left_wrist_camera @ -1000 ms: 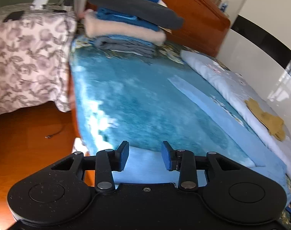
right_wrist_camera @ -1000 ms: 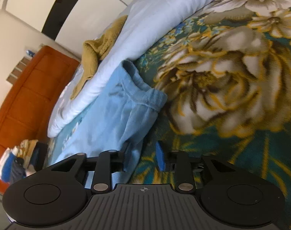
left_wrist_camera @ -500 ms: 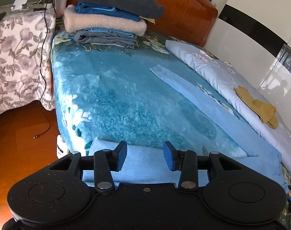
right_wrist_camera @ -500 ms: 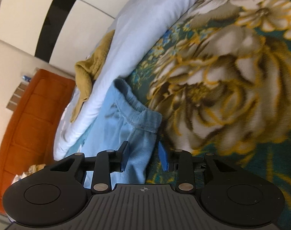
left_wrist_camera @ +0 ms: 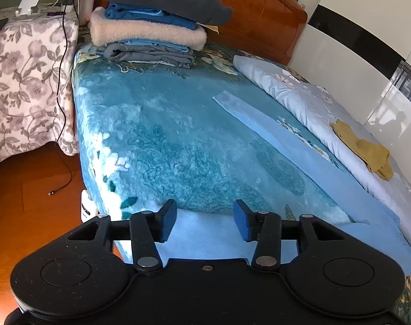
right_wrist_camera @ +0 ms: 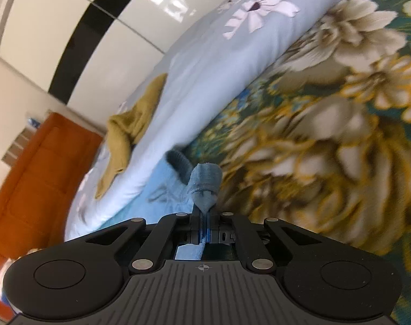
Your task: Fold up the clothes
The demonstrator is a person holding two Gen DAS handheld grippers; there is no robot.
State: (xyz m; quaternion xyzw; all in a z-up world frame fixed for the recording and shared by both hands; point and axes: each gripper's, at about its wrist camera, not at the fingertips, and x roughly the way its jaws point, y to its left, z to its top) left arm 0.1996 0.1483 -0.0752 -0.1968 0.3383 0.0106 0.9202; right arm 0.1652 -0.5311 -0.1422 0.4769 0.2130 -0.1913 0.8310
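Note:
Light blue trousers lie stretched out on the teal plush blanket of the bed; one leg runs toward the headboard and the other reaches the near edge. My left gripper is open just above that near part of the cloth, nothing between its fingers. In the right wrist view my right gripper is shut on the bunched waistband of the trousers, which puckers up out of the jaws. The rest of that garment trails left behind the gripper.
A stack of folded clothes and towels sits at the head of the bed by the wooden headboard. A pale floral duvet with a mustard garment lies along the wall side. A floral-covered side table and cable stand left.
My right gripper has closed on the trousers' waistband and bunched it up. The left gripper stayed open and the view swung to show more of the bed.

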